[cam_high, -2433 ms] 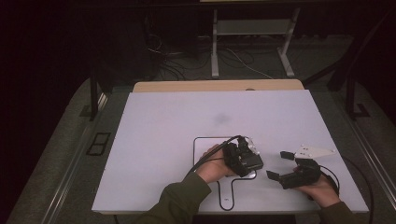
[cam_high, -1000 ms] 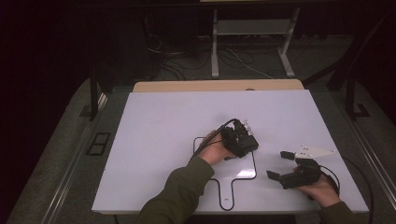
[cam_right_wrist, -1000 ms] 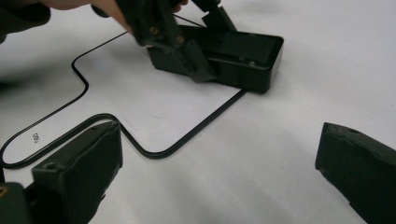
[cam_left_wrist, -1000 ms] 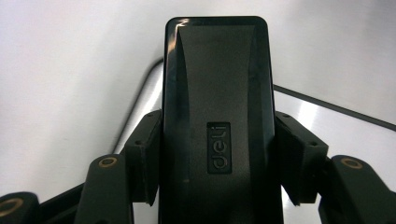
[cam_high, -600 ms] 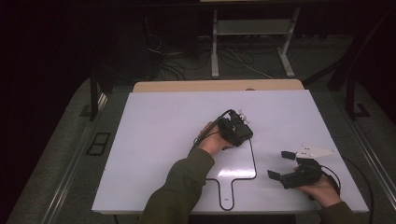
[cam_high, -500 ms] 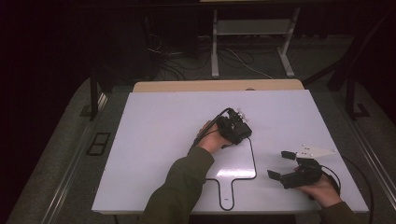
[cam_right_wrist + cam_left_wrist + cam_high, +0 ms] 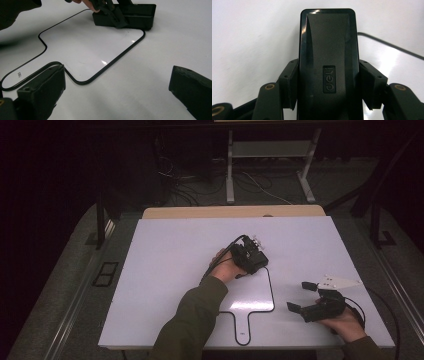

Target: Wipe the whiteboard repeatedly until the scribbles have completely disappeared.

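My left gripper (image 7: 251, 255) is shut on a black oblong case (image 7: 257, 261) marked "deli" (image 7: 328, 62). Its two pads press on the case's long sides, and the case lies low over the white table at the far corner of a black paddle-shaped outline (image 7: 272, 296). From the right gripper view, the case (image 7: 140, 17) rests on the table with the left gripper (image 7: 112, 12) on it. My right gripper (image 7: 301, 296) stands open near the table's front right, its jaws (image 7: 117, 75) wide apart with nothing between them.
The white table (image 7: 165, 270) ends close in front of both hands. A wooden board (image 7: 230, 212) lies along its far edge. Beyond it are a metal stand (image 7: 270, 165) and cables on the dark floor. A grey plate (image 7: 340, 281) tops the right gripper.
The left hand has carried the black case away from the person, from inside the outline to its far edge. The right hand has stayed in place.
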